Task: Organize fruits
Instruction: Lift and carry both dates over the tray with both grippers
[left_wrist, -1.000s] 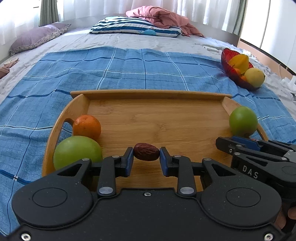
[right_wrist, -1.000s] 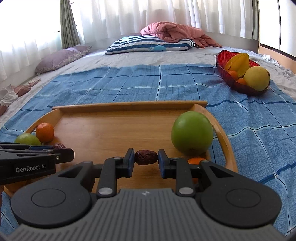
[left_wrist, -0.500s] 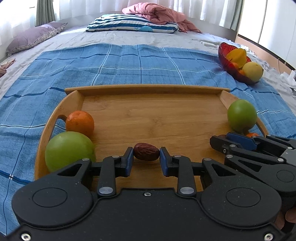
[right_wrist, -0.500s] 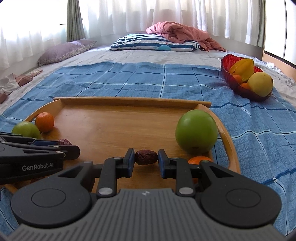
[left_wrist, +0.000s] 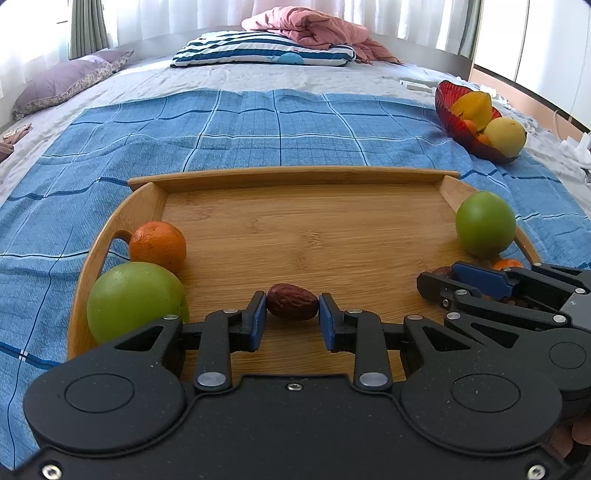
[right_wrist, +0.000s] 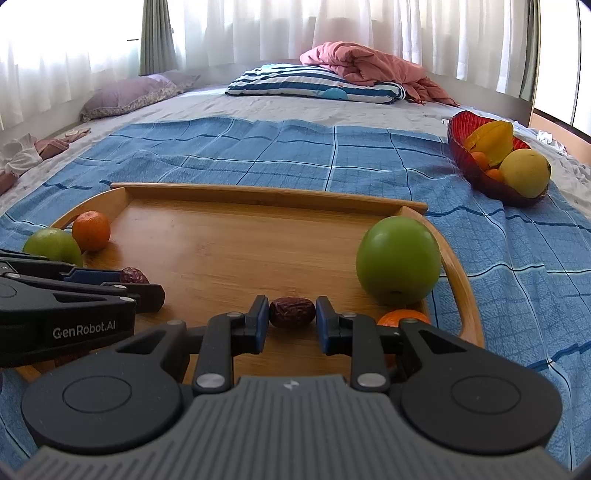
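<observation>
A wooden tray (left_wrist: 295, 177) lies on a blue checked cloth. My left gripper (left_wrist: 293, 308) is shut on a dark red date (left_wrist: 291, 306) just above the tray's near left part, beside a green apple (left_wrist: 135, 299) and an orange (left_wrist: 158, 246). My right gripper (right_wrist: 291, 314) is shut on a second date (right_wrist: 291, 312) over the tray's near right part, next to another green apple (right_wrist: 398, 260) and a small orange (right_wrist: 402, 317). The right gripper also shows in the left wrist view (left_wrist: 439, 286), and the left gripper in the right wrist view (right_wrist: 147, 286).
A red bowl (right_wrist: 461, 147) with a starfruit, a yellow fruit and small oranges stands on the cloth at the far right. A striped pillow (right_wrist: 314, 83) and a pink blanket (right_wrist: 365, 68) lie at the bed's far end. A purple pillow (right_wrist: 129, 94) lies far left.
Both grippers have tilted and lifted slightly with their dates still held. The fruit on the tray has not moved.
</observation>
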